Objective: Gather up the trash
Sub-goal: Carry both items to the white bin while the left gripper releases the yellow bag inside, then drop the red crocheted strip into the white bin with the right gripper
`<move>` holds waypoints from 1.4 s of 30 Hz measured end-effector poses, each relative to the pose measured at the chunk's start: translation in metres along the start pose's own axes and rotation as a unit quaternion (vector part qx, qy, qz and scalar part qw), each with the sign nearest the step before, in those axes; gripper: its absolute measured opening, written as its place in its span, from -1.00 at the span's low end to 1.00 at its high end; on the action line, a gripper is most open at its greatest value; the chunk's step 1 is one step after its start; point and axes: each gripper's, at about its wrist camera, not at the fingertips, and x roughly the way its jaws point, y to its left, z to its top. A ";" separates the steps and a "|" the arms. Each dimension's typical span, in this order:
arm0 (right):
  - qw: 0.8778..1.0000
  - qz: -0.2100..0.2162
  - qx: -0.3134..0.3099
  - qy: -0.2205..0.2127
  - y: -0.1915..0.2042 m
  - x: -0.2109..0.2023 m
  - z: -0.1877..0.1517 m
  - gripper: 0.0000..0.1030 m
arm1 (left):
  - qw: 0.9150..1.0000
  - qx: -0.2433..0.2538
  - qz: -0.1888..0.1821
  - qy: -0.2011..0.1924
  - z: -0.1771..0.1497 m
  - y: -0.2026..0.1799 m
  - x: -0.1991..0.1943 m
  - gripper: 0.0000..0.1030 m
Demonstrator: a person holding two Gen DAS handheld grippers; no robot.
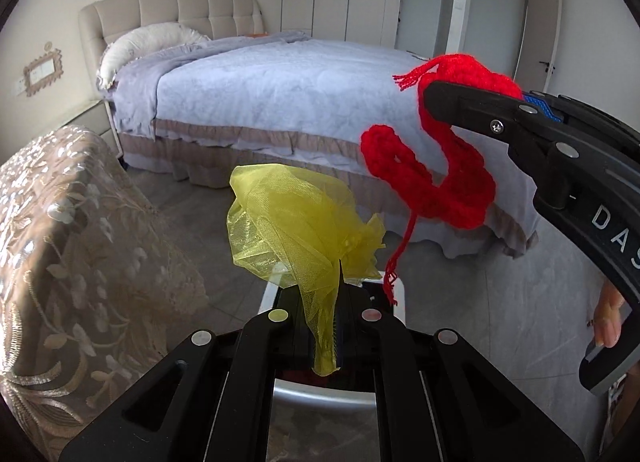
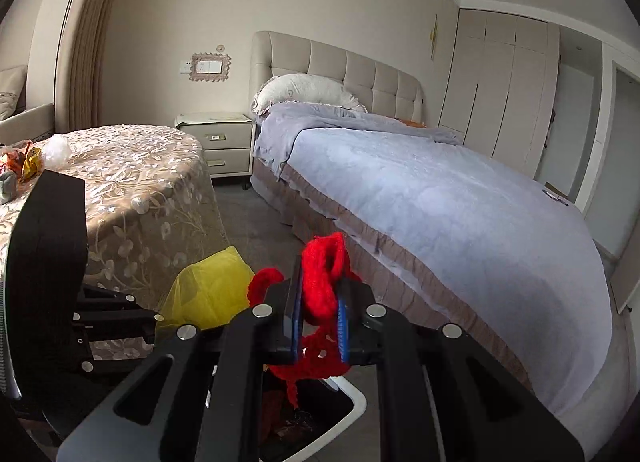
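My left gripper [image 1: 338, 294] is shut on a yellow mesh cloth [image 1: 292, 222], which bunches up above its fingertips. The cloth also shows in the right wrist view [image 2: 212, 290]. My right gripper [image 2: 320, 302] is shut on a red knitted yarn strip [image 2: 322, 278]. In the left wrist view the right gripper [image 1: 436, 92] comes in from the right and the red strip [image 1: 432, 178] dangles from it. Both grippers hover above a white-rimmed trash bin [image 2: 356, 398], whose rim also shows under the left gripper [image 1: 272, 292]. The bin holds some dark and red trash.
A round table with a beige floral cloth [image 2: 140, 182] stands at the left, with wrappers and a clear bag [image 2: 28, 162] on it. A bed with a lavender cover [image 2: 440, 202] fills the right. A nightstand [image 2: 218, 142] stands between them. Grey tile floor [image 1: 500, 322] lies below.
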 end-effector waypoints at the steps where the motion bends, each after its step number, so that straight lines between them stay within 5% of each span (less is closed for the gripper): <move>1: 1.000 -0.001 0.001 0.001 -0.001 0.004 -0.002 -0.72 | 1.000 0.001 -0.001 0.005 -0.001 0.000 0.006 -0.88; 7: 1.000 0.006 0.011 0.023 -0.005 0.031 -0.024 -0.72 | 0.999 0.006 -0.026 0.026 -0.008 -0.004 0.038 -0.86; 9: 0.999 0.009 0.015 0.033 -0.006 0.040 -0.034 -0.72 | 0.999 0.004 -0.037 0.035 -0.013 -0.003 0.049 -0.67; 11: 0.999 0.011 0.018 0.047 -0.006 0.049 -0.042 -0.71 | 0.998 -0.004 -0.047 0.042 -0.016 -0.001 0.058 0.88; 15: 0.998 0.010 0.023 0.060 -0.008 0.058 -0.049 -0.71 | 0.998 0.008 -0.032 0.052 -0.019 -0.003 0.072 0.92; 20: 0.998 0.008 0.023 0.054 -0.009 0.062 -0.045 -0.71 | 0.998 0.017 0.043 0.033 -0.010 0.009 0.064 0.92; 24: 0.998 0.011 0.026 0.050 -0.011 0.070 -0.048 -0.70 | 0.995 -0.021 0.093 0.000 -0.001 0.032 0.039 0.92; 31: 0.996 0.040 0.028 0.080 0.000 0.097 -0.070 -0.66 | 0.990 -0.082 0.083 -0.076 0.007 0.047 -0.014 0.92; 32: 0.995 0.041 0.022 0.084 0.003 0.100 -0.073 -0.61 | 0.990 -0.080 0.080 -0.080 0.009 0.046 -0.017 0.92; 33: 0.995 0.047 0.013 0.091 0.008 0.104 -0.075 -0.26 | 0.990 -0.079 0.078 -0.085 0.009 0.042 -0.024 0.92; 34: 0.994 0.048 0.004 0.094 0.012 0.107 -0.078 0.47 | 0.990 -0.079 0.075 -0.087 0.011 0.041 -0.027 0.92; 35: 0.995 0.044 -0.005 0.091 0.016 0.107 -0.080 0.81 | 0.990 -0.079 0.073 -0.092 0.012 0.040 -0.031 0.92; 42: 0.996 0.014 -0.037 0.084 0.024 0.102 -0.078 0.92 | 0.988 -0.069 0.085 -0.105 0.014 0.039 -0.055 0.92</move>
